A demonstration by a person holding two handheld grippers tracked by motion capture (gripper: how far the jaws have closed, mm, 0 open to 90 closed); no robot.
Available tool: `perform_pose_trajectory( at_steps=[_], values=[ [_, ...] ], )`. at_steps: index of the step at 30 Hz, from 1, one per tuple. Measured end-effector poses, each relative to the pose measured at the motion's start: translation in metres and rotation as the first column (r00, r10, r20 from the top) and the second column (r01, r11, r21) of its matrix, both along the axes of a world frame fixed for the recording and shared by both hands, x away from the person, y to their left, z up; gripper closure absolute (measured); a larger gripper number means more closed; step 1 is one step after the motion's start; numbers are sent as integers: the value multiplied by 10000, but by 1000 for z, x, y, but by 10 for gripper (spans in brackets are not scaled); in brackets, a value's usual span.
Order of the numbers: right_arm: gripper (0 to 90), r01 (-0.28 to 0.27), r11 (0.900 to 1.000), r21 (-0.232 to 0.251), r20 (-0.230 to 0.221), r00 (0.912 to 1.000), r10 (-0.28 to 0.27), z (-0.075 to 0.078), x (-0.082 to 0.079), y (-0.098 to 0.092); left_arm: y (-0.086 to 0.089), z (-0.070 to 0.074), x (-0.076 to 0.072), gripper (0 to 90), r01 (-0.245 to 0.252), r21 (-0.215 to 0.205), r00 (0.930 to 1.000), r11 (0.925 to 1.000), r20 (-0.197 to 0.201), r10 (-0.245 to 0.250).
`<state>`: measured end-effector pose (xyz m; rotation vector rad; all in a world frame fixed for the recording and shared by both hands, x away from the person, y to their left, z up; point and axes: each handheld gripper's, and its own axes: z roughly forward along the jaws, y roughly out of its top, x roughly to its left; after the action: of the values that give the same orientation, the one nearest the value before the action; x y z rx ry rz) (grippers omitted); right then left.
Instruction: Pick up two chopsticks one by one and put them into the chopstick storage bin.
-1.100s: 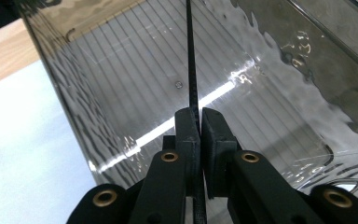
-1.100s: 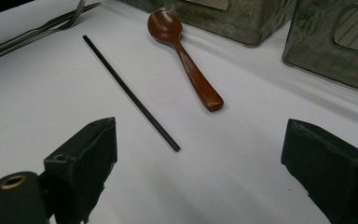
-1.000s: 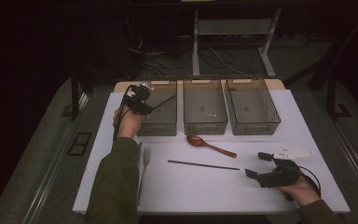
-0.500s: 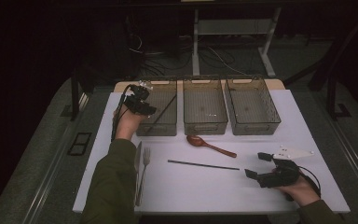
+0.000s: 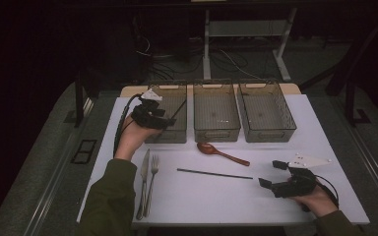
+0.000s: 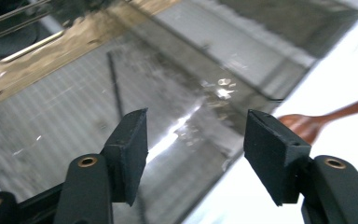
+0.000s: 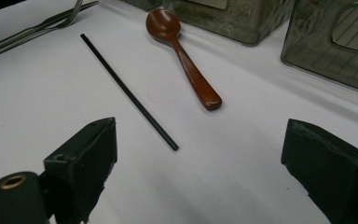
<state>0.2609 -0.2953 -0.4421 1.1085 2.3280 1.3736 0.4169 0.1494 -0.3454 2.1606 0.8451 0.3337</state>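
My left gripper [image 5: 163, 119] hovers over the near left part of the left bin [image 5: 177, 135]. Its jaws have just been opening and nothing is between them [image 6: 196, 140]. A black chopstick [image 6: 116, 88] lies slanted inside that bin [image 6: 51, 140], also seen from above as the chopstick [image 5: 177, 109]. A second black chopstick [image 5: 214, 173] lies on the white table, left of my right gripper [image 5: 269, 173]. That gripper rests low with its jaws wide open [image 7: 200, 154], and the chopstick's [image 7: 128, 93] near end is just ahead of them. A brown wooden spoon [image 5: 222, 153] lies beyond it.
Three smoky clear bins stand in a row at the back: left, middle [image 5: 216, 110] and right [image 5: 266, 110]. A knife and fork [image 5: 146, 183] lie by the left forearm. The white table [image 5: 216, 201] ends close in front of both hands.
The left gripper held a black chopstick over the left bin; its jaws have opened, the chopstick now lies in the bin, and the hand has drawn back a little. The right gripper has stayed still.
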Motion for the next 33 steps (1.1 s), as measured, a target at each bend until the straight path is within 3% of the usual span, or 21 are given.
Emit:
perform_pose_trajectory(
  at_steps=[6,15,25,33],
  values=[
    [108,2,10000,-13,1,10000,-2,0,0,0,-9,3,-20,337,715,-498,9970,9962,320,-699],
    [108,12,10000,-5,11,10000,-12,0,0,0,-18,-1,-50,263,1591,-965,9863,9825,602,-1538],
    [108,-13,10000,-57,57,10000,13,0,0,-1,-29,-12,-73,223,2367,-1082,9697,9655,884,-2278],
    [108,-22,10000,-15,47,10000,22,0,0,0,-36,-26,-87,224,2799,-1085,9585,9539,879,-2712]
  ],
)
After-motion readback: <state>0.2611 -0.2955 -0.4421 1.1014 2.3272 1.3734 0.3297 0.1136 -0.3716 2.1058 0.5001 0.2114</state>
